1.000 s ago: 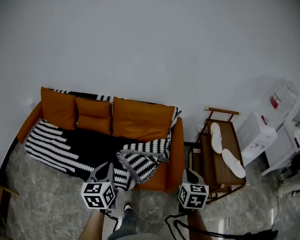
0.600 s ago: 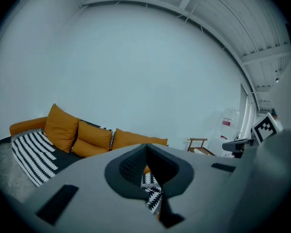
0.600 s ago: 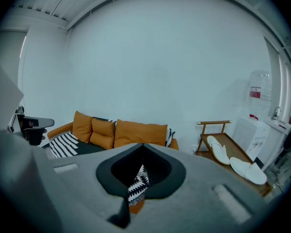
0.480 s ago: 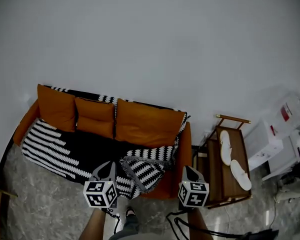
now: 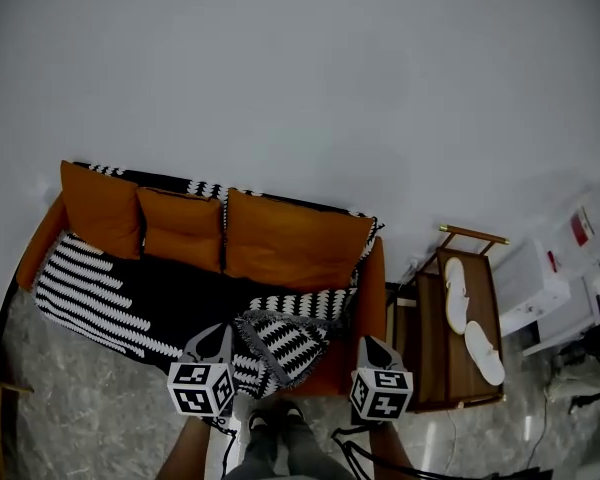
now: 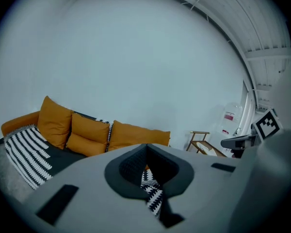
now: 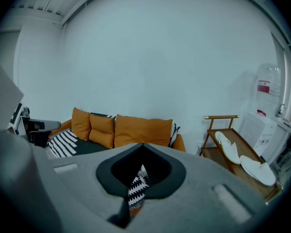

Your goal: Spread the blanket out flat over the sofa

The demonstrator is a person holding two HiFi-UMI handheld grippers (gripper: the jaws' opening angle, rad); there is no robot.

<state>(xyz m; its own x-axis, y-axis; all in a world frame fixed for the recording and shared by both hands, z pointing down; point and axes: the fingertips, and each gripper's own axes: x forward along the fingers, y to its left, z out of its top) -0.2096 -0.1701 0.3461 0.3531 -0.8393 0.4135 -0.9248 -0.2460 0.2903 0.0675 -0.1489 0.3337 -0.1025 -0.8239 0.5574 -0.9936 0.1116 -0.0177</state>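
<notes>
In the head view an orange sofa with three orange cushions stands against a white wall. A black-and-white patterned blanket covers its seat on the left and lies bunched in a heap near the right end, with a strip over the backrest. My left gripper and right gripper hover side by side in front of the sofa, both shut and holding nothing. In the left gripper view the jaws meet over the bunched blanket. The right gripper points at the same heap.
A low wooden rack carrying two white slippers stands right of the sofa. White appliances, among them a water dispenser, fill the far right. The floor is grey marble, and a person's feet show at the bottom.
The view has drifted: the sofa now sits slightly further left and lower, and the person's feet show in front of it. Both grippers stay shut and level.
</notes>
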